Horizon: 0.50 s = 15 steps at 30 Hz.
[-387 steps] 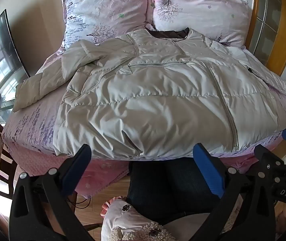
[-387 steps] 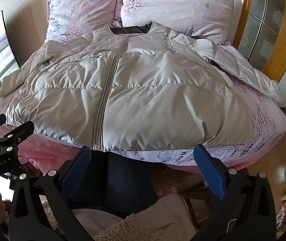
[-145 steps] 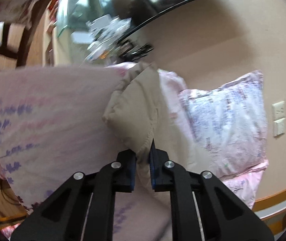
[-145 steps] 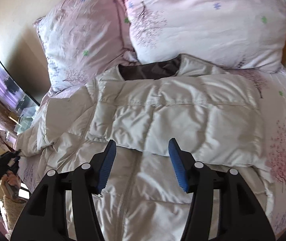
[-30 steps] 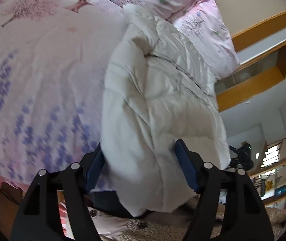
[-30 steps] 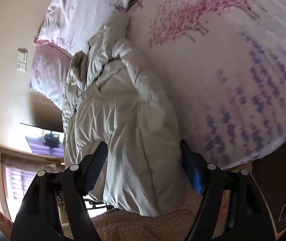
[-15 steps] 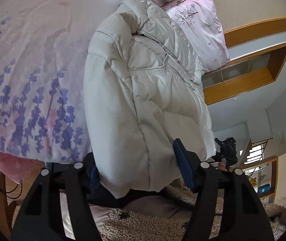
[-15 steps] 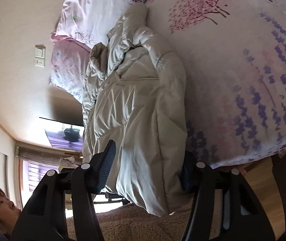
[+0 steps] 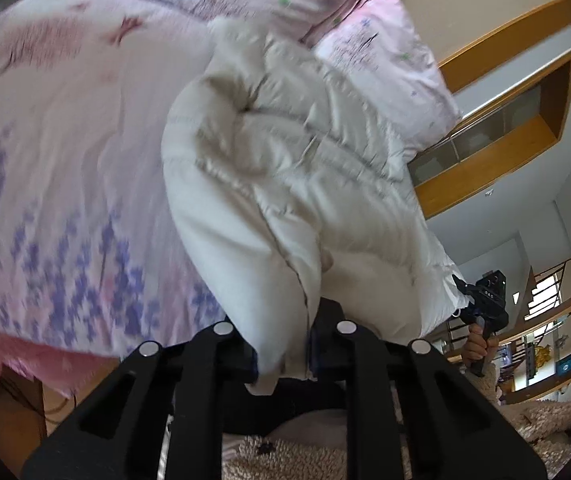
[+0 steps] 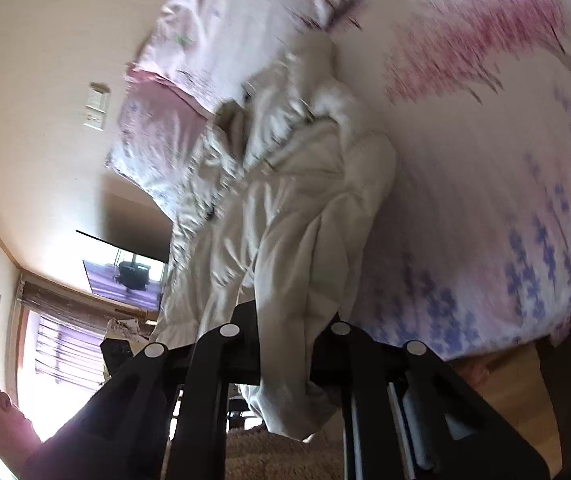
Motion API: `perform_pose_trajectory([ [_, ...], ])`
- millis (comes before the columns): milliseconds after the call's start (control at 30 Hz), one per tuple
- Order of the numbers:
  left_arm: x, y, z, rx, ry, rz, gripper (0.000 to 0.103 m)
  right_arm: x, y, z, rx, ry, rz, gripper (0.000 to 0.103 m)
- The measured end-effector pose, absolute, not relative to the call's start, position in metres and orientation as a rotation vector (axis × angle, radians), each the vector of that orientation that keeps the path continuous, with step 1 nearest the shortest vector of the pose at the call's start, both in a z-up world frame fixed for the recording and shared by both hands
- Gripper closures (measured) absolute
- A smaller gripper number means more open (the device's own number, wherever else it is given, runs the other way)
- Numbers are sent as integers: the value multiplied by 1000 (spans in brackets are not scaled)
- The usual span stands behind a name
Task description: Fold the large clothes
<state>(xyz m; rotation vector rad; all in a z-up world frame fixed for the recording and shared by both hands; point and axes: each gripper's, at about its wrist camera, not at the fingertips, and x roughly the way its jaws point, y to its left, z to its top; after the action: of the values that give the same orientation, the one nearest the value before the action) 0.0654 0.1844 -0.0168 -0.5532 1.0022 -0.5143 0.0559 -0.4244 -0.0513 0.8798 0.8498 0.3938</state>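
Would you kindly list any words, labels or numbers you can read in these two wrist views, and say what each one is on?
"DAS": white lettering on the right gripper, seen far off in the left wrist view; small, so the reading is uncertain.
Shelf items in the left wrist view: any print is too small and blurred to read.
Right wrist view: no readable text.

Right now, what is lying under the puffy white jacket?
The jacket lies on the pink flowered bedsheet, its top end near a pillow. What lies beneath its middle is covered.
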Motion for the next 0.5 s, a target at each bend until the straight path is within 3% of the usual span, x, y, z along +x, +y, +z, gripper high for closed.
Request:
perform_pose_trajectory([
  [500,119,197,70,-584,678,-475,88,96,-414,38,817,488,379,92],
])
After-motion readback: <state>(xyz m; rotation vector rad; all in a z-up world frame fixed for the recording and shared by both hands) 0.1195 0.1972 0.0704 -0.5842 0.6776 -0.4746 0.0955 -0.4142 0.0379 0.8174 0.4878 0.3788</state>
